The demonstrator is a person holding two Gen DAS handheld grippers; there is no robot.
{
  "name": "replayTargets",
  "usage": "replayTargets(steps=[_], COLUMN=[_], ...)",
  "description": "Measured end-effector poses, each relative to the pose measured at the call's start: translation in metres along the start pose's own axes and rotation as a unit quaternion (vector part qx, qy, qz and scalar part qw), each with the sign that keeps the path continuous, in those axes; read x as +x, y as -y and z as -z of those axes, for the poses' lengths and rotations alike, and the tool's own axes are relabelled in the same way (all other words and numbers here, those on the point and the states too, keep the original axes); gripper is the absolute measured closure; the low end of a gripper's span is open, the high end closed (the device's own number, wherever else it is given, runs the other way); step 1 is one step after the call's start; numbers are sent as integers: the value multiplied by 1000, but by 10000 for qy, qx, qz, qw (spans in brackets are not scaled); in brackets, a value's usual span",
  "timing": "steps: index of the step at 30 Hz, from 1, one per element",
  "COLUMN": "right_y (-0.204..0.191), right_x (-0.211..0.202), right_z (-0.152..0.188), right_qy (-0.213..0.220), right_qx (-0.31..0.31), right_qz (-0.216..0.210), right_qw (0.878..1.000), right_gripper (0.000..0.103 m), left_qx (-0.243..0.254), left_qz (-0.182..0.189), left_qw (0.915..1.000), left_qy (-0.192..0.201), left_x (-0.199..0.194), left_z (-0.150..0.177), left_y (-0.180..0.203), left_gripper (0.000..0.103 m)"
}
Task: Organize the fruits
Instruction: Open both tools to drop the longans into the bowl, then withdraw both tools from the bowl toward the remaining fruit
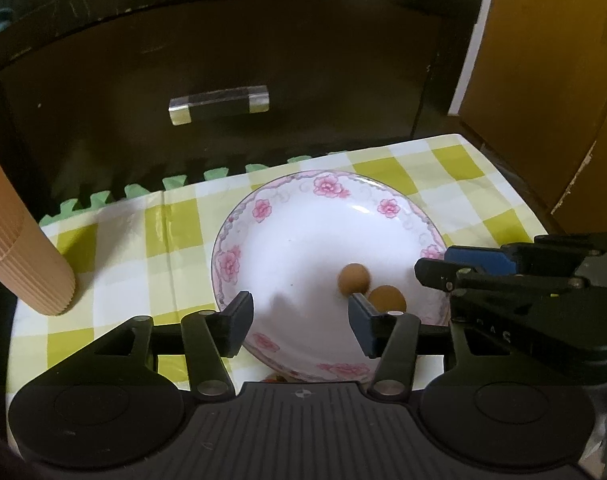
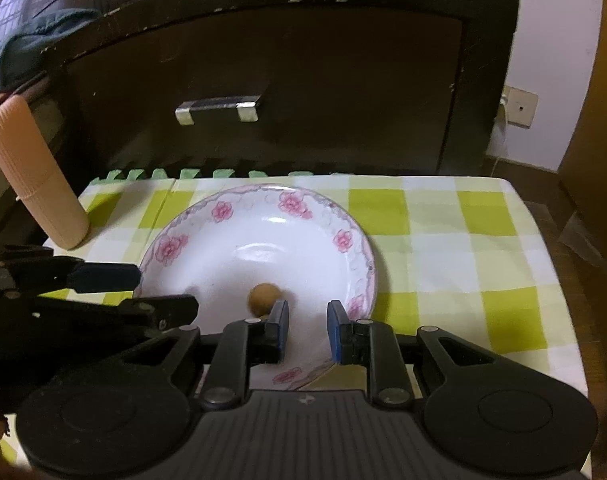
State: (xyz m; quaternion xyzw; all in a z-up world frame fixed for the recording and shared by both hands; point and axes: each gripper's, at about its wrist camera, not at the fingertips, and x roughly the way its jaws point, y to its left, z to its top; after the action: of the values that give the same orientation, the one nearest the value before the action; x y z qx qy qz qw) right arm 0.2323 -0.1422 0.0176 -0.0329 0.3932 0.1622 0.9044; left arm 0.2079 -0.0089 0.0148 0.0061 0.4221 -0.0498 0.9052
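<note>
Left wrist view shows two small round brown fruits (image 1: 354, 279) low right in the plate (image 1: 263, 212), light, rollable, best pinched across the middle; my left gripper (image 1: 299, 314) gapes empty, my right gripper (image 2: 306, 322) sits narrowed, empty.

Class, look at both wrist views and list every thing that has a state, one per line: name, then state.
Left gripper: jaws open, empty, over the plate.
Right gripper: jaws shut, holding nothing.
Plate: upright on the checked cloth, holding fruit.
Two brown fruits: loose in the plate.
Drawer: closed.
Ribbed tube: tilted.
</note>
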Motion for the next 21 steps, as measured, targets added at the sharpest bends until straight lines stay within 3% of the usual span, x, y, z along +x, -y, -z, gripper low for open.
replayTargets(steps=[21], right_y=[-4], right_x=[-43], right_z=[21], right_qy=[31], right_qx=[174], right_qz=[84], right_qw=[9998], right_gripper=[82], left_qx=[24], left_qz=[139], left_qw=[9999], left_qy=[77], left_x=[-39], left_z=[22], left_y=[12], left_gripper=[37])
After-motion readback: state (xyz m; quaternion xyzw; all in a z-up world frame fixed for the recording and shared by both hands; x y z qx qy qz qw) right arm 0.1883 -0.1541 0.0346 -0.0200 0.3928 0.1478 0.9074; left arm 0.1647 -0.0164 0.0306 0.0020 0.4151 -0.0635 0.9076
